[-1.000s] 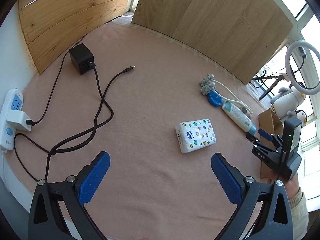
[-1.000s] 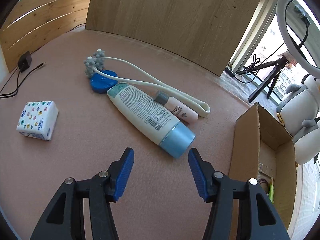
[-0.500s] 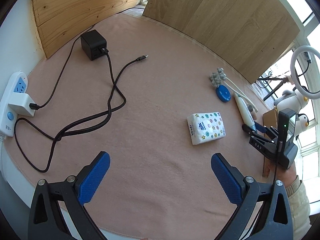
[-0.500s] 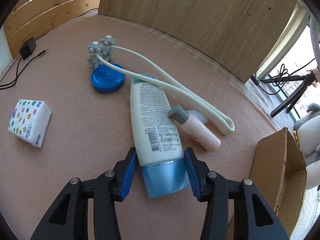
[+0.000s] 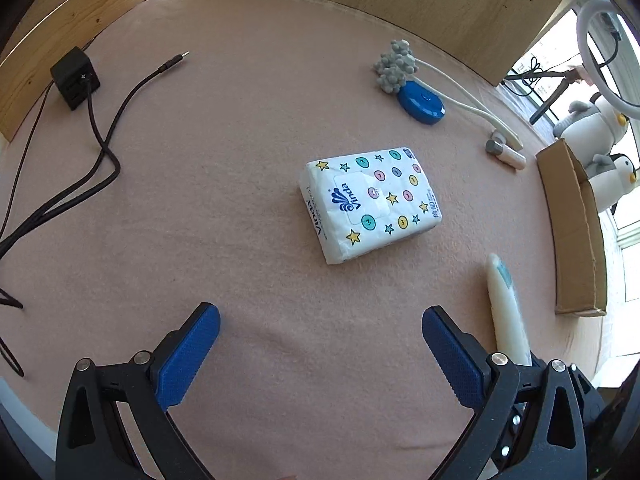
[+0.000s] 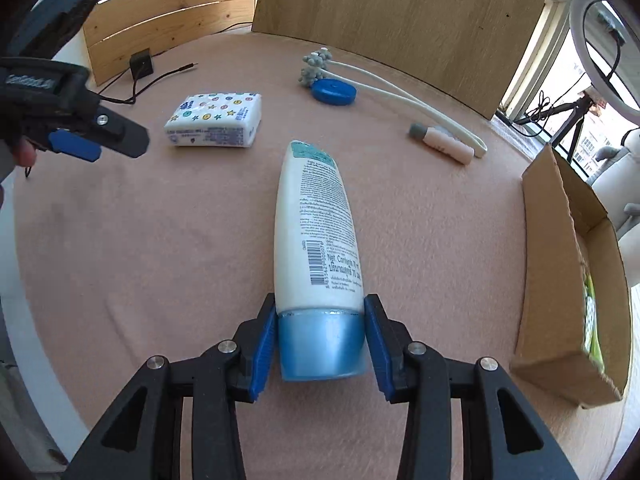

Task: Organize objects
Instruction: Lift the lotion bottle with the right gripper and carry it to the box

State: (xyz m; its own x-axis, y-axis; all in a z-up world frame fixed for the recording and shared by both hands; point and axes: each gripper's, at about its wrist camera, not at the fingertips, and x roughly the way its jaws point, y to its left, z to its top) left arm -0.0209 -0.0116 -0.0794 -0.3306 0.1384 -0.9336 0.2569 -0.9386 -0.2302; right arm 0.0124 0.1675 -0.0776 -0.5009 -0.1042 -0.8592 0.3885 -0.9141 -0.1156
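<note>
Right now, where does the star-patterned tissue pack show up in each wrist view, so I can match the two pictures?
Left wrist view: the tissue pack lies near the middle of the picture, ahead of the open left tool.
Right wrist view: the tissue pack is upper left of centre, beyond the lotion tube.
Shared landmark: the blue round disc beside the grey beaded cluster.

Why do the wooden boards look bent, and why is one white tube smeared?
Both views: fisheye lenses curve the wooden boards and darken the corners. Left wrist view: the lotion tube looks smeared by motion blur. Right wrist view: it is sharp between the right gripper pads; window daylight washes out.
</note>
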